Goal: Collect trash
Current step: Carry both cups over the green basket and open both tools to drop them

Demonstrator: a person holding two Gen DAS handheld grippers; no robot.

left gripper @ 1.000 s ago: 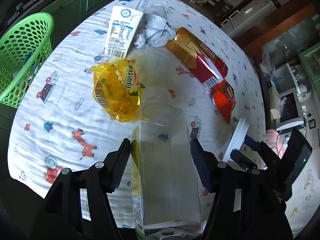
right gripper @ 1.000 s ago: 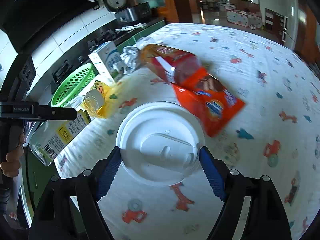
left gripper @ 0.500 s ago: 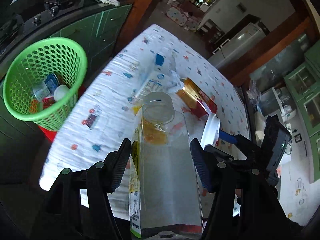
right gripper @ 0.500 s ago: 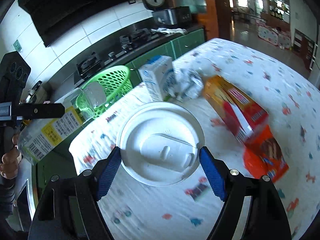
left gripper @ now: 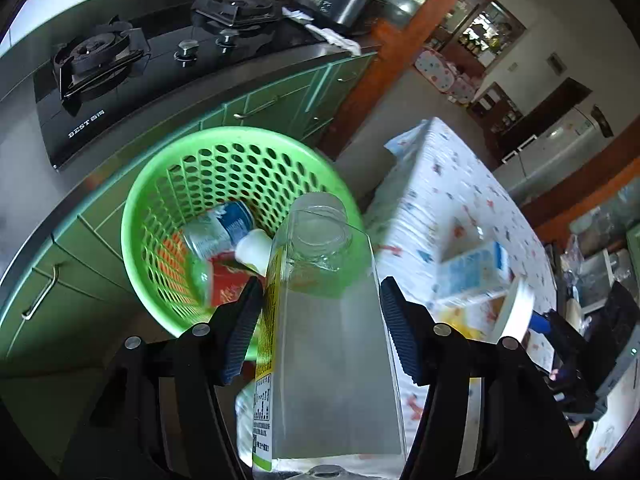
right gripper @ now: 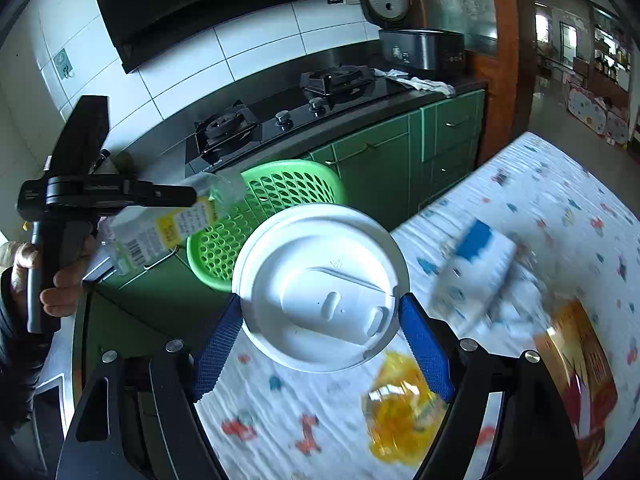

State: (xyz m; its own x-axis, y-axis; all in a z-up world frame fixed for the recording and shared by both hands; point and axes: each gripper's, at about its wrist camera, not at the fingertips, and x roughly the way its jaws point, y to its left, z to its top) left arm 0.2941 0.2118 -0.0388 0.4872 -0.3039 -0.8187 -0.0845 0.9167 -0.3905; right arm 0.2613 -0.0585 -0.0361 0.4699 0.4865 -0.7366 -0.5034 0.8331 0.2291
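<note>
My left gripper (left gripper: 320, 320) is shut on a clear square plastic bottle (left gripper: 328, 344) with a yellow-green label, its open mouth pointing at the green perforated basket (left gripper: 192, 172) just ahead and below. The basket holds a can, a small bottle and red packaging. My right gripper (right gripper: 322, 344) is shut on a white plastic cup lid (right gripper: 320, 286), held above the table edge with the basket (right gripper: 280, 192) behind it. The left gripper with the bottle (right gripper: 160, 228) shows at the left of the right wrist view.
A table with a cartoon-print cloth (right gripper: 560, 208) carries a white and blue carton (right gripper: 476, 268), a yellow wrapper (right gripper: 400, 412) and a red-orange snack bag (right gripper: 576, 380). Green cabinets (right gripper: 400, 152) and a gas stove (right gripper: 280, 116) stand behind the basket.
Both grippers have swung left from over the table toward the green basket, each keeping its load. The bottle's mouth is now over the basket's near rim.
</note>
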